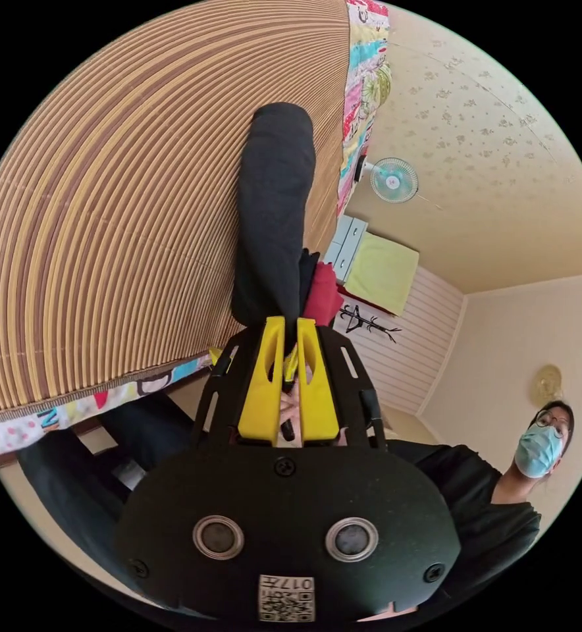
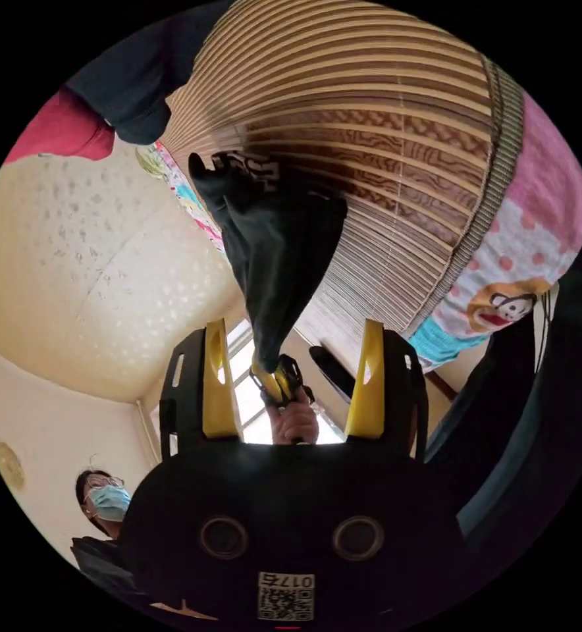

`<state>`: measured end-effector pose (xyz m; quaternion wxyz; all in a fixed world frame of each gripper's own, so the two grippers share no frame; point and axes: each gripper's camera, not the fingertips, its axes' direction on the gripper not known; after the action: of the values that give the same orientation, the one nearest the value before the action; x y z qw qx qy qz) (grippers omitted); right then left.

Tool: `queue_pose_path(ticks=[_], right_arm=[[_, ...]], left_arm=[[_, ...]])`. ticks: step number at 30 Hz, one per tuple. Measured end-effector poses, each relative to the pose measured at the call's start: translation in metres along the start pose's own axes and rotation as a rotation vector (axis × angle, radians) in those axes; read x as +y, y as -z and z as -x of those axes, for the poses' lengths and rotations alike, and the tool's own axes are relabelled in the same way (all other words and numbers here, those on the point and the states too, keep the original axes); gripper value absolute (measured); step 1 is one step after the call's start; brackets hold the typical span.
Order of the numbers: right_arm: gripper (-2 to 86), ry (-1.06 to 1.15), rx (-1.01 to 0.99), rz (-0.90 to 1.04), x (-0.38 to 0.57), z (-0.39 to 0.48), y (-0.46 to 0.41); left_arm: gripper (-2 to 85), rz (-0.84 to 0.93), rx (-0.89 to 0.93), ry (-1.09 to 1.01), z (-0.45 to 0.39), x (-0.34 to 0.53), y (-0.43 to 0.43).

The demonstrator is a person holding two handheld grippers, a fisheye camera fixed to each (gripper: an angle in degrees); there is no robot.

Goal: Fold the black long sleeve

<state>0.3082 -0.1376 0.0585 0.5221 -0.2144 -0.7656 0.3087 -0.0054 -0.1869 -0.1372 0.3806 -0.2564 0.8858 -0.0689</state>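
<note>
Gripping black long sleeve [image 1: 274,210], left gripper [image 1: 290,382].

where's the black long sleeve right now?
In the left gripper view the black long sleeve is pinched in the left gripper, stretching toward the striped mat; the right gripper is open.

A brown-and-tan striped bamboo mat [image 1: 120,217] is lying over a colourful cartoon-print quilt [image 2: 502,276], whose patterned border is showing along the mat's edges. A small white-and-teal wall fan [image 1: 394,179] is hanging on the cream floral-papered surface [image 1: 495,145], near a pale blue drawer cabinet [image 1: 345,243] and a yellow-green cloth [image 1: 382,271]. A red garment [image 2: 60,131] is lying at the mat's edge.
</note>
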Motion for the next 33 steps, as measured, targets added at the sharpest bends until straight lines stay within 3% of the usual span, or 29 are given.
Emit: queue_pose_path(ticks=[3,6,8,10,14,18,21,26,33], right_arm=[[24.4,-0.014,-0.138,-0.167,0.001,-0.006,0.008],[17.0,-0.003,-0.225,-0.268,0.007,-0.012,0.022],[8.3,0.016,-0.208,-0.203,0.009,-0.013,0.021],[6.2,0.077,-0.138,-0.140,0.014,-0.003,0.019],[4.6,0.212,-0.017,-0.045,0.044,0.035,0.007],[4.4,0.139,0.004,0.068,0.075,0.055,-0.030],[4.3,0.063,0.086,0.184,0.093,0.059,-0.081],[4.2,0.162,0.333,0.431,0.102,0.066,-0.216],[4.0,0.374,0.381,0.542,0.128,0.101,-0.392]], left_arm=[[3.9,0.012,0.005,-0.012,-0.020,0.004,0.008],[3.9,0.037,-0.034,-0.025,-0.034,0.002,0.023],[4.0,0.055,-0.055,-0.028,-0.041,0.001,0.032],[3.9,0.073,-0.055,-0.051,-0.053,0.001,0.044],[3.8,0.111,-0.084,-0.093,-0.077,0.008,0.062],[3.8,0.116,-0.073,-0.146,-0.104,0.028,0.098],[3.9,0.060,-0.085,-0.155,-0.112,0.043,0.140],[3.8,-0.067,-0.130,-0.123,-0.106,0.057,0.218],[3.8,-0.229,-0.174,-0.204,-0.161,0.043,0.332]])
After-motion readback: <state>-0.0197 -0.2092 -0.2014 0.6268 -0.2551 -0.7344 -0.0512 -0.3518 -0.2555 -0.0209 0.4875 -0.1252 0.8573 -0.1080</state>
